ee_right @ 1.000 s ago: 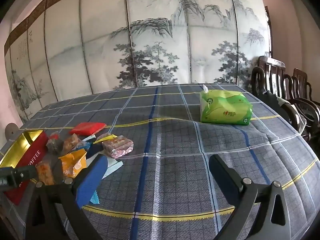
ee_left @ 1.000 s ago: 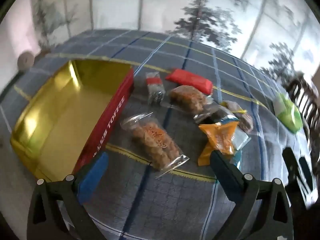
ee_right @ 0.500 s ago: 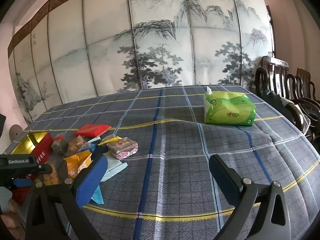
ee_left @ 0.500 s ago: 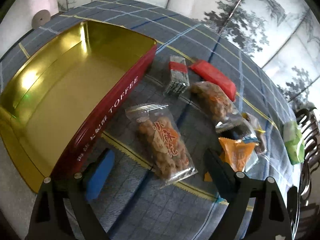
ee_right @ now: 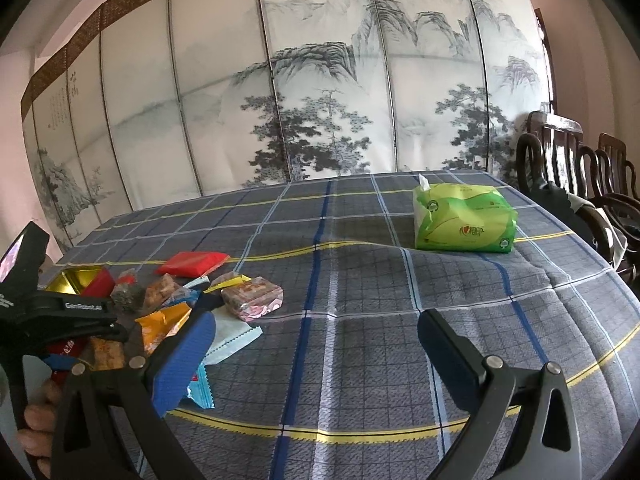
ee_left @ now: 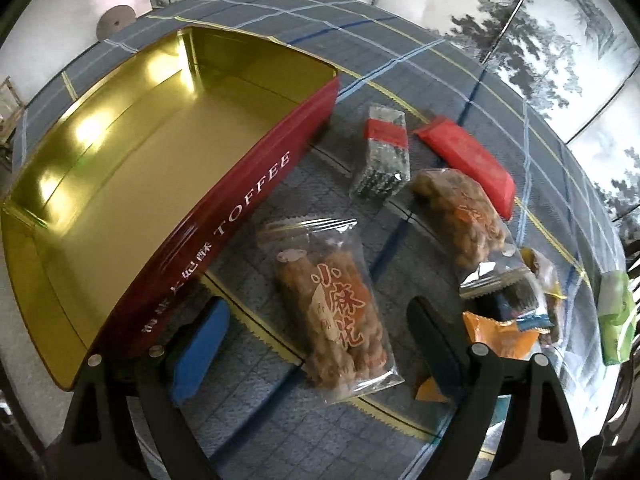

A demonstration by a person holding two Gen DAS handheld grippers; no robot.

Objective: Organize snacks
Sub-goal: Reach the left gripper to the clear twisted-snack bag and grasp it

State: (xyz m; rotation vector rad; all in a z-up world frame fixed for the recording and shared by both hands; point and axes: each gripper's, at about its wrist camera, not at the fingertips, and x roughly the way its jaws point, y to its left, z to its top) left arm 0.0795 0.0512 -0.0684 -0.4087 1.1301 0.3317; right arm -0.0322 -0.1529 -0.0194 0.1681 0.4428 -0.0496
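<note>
Two clear twist-snack bags [ee_left: 332, 304] (one straddled by the released left hand-held gripper [ee_left: 316, 340]) beside one tin [ee_left: 224, 216].

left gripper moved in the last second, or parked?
Yes. The left gripper came down and closer to the clear twist-snack bag, which now lies between its open jaws, and the toffee tin beside it looms larger.

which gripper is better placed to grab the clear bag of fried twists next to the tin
Left. The left gripper hangs open right over the clear bag beside the tin; the right gripper faces bare tablecloth.
</note>
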